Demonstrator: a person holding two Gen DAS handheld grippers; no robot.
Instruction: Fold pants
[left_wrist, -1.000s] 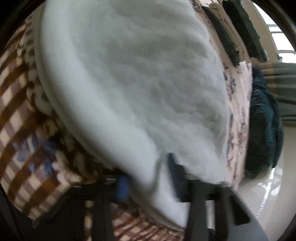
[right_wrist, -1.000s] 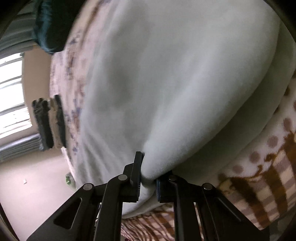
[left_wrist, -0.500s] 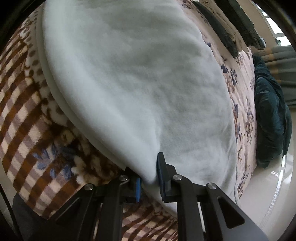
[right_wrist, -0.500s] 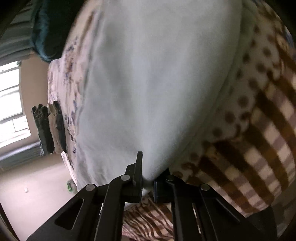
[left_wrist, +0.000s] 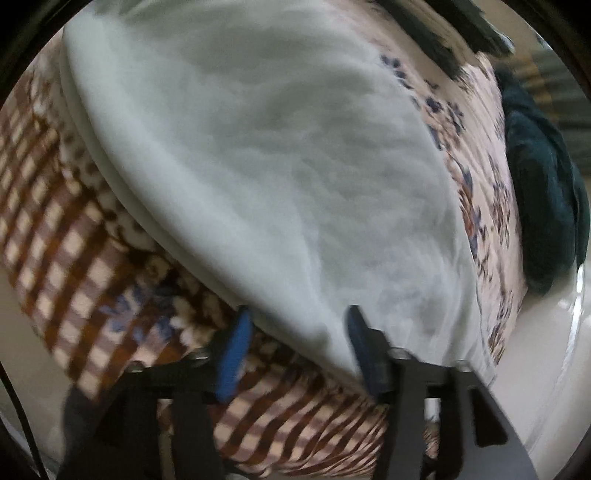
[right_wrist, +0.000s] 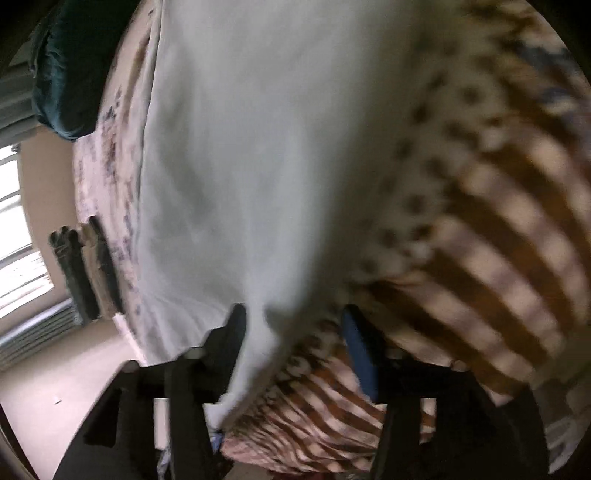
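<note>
Left wrist view: the left gripper (left_wrist: 295, 343) stands with jaws apart, the near edge of the pale pants (left_wrist: 280, 177) lying between its fingers, unclamped. The pants spread ahead over a checked blanket (left_wrist: 74, 266); a dark bundle (left_wrist: 539, 199) sits far right.

Right wrist view: the right gripper (right_wrist: 295, 347) also gapes, a pants corner (right_wrist: 258, 354) hanging between its fingers, touching the left one. The cloth looks soft, light and floppy; a hem or corner is likely the surest hold.
</note>
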